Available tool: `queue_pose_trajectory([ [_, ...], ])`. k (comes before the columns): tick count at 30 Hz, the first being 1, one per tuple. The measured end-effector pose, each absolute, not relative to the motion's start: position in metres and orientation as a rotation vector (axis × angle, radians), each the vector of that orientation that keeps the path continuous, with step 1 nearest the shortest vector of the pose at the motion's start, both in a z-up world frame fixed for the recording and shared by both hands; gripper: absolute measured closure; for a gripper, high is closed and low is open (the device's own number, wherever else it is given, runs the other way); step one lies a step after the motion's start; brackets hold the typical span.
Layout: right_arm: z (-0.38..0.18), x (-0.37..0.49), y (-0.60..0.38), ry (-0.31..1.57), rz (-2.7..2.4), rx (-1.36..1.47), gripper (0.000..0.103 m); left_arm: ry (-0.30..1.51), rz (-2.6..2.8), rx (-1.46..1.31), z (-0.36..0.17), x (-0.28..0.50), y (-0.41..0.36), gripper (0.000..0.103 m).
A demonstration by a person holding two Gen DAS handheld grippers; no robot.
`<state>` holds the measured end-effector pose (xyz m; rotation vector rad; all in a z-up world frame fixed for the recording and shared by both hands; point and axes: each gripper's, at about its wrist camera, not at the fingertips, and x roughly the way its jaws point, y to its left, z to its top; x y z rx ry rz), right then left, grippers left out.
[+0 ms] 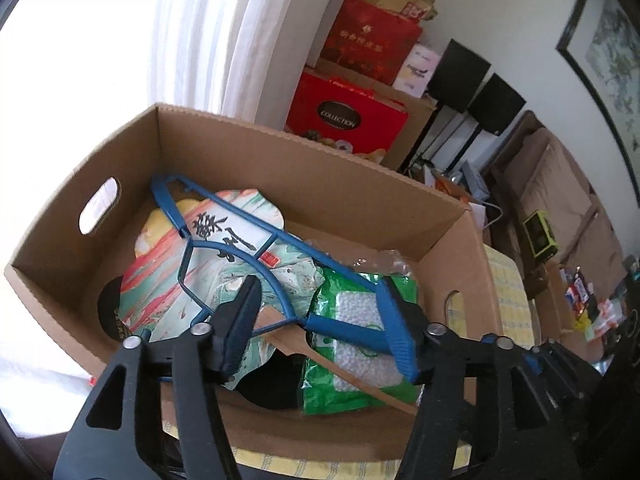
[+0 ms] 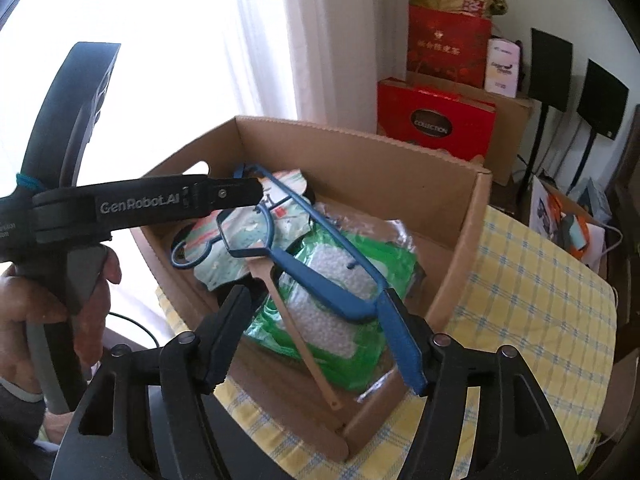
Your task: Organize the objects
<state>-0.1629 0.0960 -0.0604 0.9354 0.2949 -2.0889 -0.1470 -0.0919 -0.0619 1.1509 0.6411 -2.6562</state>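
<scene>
**Hanger Lying in Box, Both Tools Released**

Inside the cardboard box (image 1: pixel 304 168), on top of the other contents: blue clothes hanger (image 1: pixel 240 216) lying flat, stretching from the far left corner towards the near right side. Touching neither tool, judging by both views; apparently just deposited.

Left gripper (image 1: pixel 320 332): hovering over the near edge of the box, jaws standing apart, gripping nothing. One end of the hanger passing close by the blue-padded finger, contact not confirmed.

Right gripper (image 2: pixel 316 336): likewise standing open above the near right corner of the box, holding nothing. Hanger arm ending just beside its blue pad; contact not certain.

Contents under the hanger: colourful printed bag (image 1: pixel 176 280) occupying the left half; green packet of white pellets (image 1: pixel 356 336) towards the near right side; wooden stick-like utensil (image 2: pixel 296 328) lying diagonally across the packet; clear wrapping near the far right wall, contents unreadable.

Box sitting on a yellow checked cloth (image 2: pixel 528 292). A hand (image 2: pixel 52 308) gripping the handle of the left tool, seen at the left of the right wrist view.

Judgement: hanger stored; withdrawing both tools likely next.
</scene>
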Motion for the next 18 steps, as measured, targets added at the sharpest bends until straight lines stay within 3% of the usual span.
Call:
queue_pose_trajectory([
  [4,-0.05,-0.156,0.11,0.251,-2.156,0.922,0.025,0.502,-2.693,1.118,-0.051,-0.137,-0.083,0.038],
  [6,-0.046,-0.154,0.116,0.227,-2.176,0.919,0.024,0.474,-2.709,1.109,-0.047,-0.131,-0.08,0.026],
  [15,-0.036,-0.144,0.142,0.19,-2.297,0.951,0.015,0.397,-2.764,1.12,-0.041,-0.115,-0.066,0.024],
  [18,-0.035,-0.142,0.155,0.162,-2.343,0.972,0.01,0.373,-2.799,1.141,-0.041,-0.11,-0.056,0.009],
])
